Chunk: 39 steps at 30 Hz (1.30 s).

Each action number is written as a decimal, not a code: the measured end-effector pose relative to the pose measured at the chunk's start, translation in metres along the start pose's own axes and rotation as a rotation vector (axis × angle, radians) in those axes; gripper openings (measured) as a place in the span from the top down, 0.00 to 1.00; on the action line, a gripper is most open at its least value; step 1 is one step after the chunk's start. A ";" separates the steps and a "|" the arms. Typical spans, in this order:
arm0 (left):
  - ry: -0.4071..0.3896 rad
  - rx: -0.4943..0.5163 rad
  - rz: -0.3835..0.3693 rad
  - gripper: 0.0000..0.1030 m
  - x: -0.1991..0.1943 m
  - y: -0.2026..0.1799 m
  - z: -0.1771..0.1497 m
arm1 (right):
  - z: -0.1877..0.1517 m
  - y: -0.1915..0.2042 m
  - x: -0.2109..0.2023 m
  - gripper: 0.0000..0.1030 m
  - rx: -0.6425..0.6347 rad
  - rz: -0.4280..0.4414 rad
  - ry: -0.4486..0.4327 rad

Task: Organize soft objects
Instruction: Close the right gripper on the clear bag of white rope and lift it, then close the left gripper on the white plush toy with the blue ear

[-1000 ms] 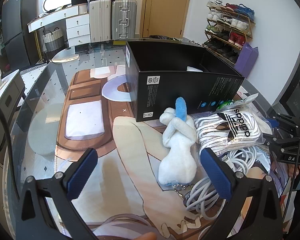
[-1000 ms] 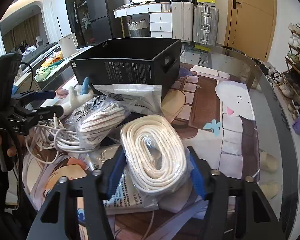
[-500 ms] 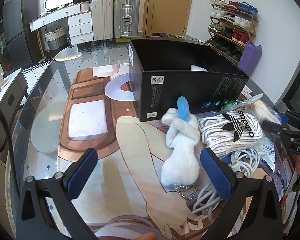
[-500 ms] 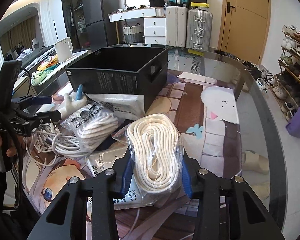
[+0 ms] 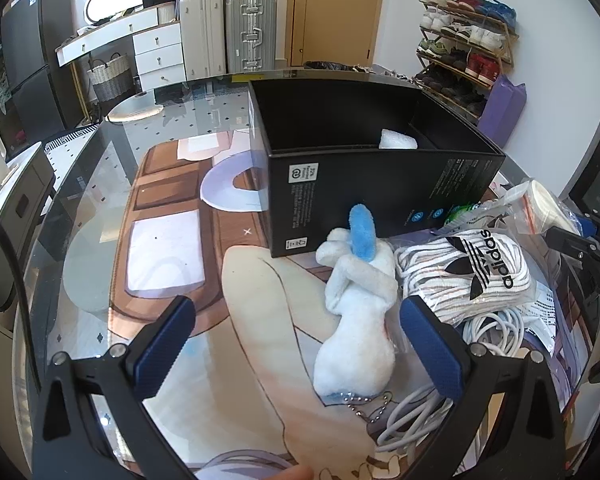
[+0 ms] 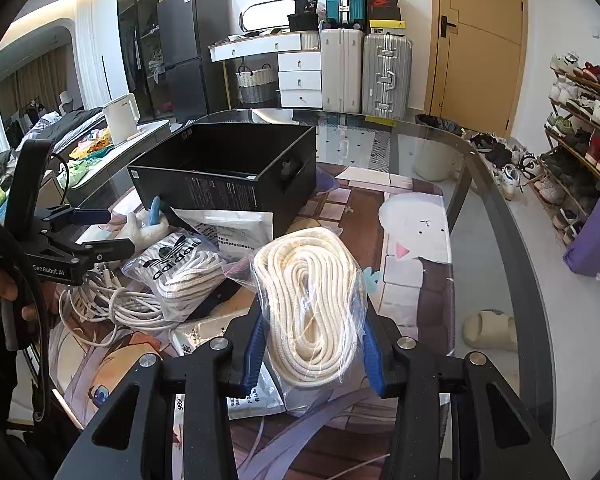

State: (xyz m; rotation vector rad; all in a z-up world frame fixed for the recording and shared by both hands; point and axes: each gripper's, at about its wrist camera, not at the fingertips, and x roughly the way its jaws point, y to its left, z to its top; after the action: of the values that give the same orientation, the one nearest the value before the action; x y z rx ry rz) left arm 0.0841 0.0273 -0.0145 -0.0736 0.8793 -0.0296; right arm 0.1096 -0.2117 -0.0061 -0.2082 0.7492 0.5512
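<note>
My right gripper (image 6: 312, 344) is shut on a clear bag of cream rope (image 6: 312, 304) and holds it above the table. My left gripper (image 5: 296, 340) is open and empty, its right finger beside a white plush toy (image 5: 356, 320) with a blue ear that lies in front of the black box (image 5: 364, 168). The box (image 6: 228, 176) is open-topped with a white item (image 5: 396, 140) inside. A bag of Adidas laces (image 5: 472, 272) lies right of the plush; it also shows in the right wrist view (image 6: 180, 264).
White cables (image 5: 492, 328) lie under the laces bag. Flat white packets (image 6: 236, 228) lie on the printed mat (image 5: 160, 240) covering the glass table (image 6: 496, 240). Suitcases (image 5: 228, 28), drawers and a shoe rack (image 5: 468, 40) stand beyond the table.
My right gripper has closed on the rope bag and lifted it off the pile. My left gripper has drawn back slightly and stays open.
</note>
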 end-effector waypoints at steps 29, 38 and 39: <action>0.006 0.076 -0.094 0.59 -0.003 -0.014 -0.004 | 0.006 -0.009 -0.015 0.60 0.005 -0.027 -0.046; -0.019 0.088 -0.106 0.75 -0.012 -0.017 -0.005 | 0.008 -0.001 -0.021 0.60 -0.011 -0.018 -0.069; -0.026 0.084 -0.110 0.75 -0.015 -0.017 -0.005 | 0.008 -0.001 -0.023 0.60 -0.010 -0.018 -0.072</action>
State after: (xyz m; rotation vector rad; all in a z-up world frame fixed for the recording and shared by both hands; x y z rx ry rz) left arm 0.0707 0.0110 -0.0055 -0.0438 0.8462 -0.1673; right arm 0.1015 -0.2191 0.0151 -0.2031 0.6743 0.5422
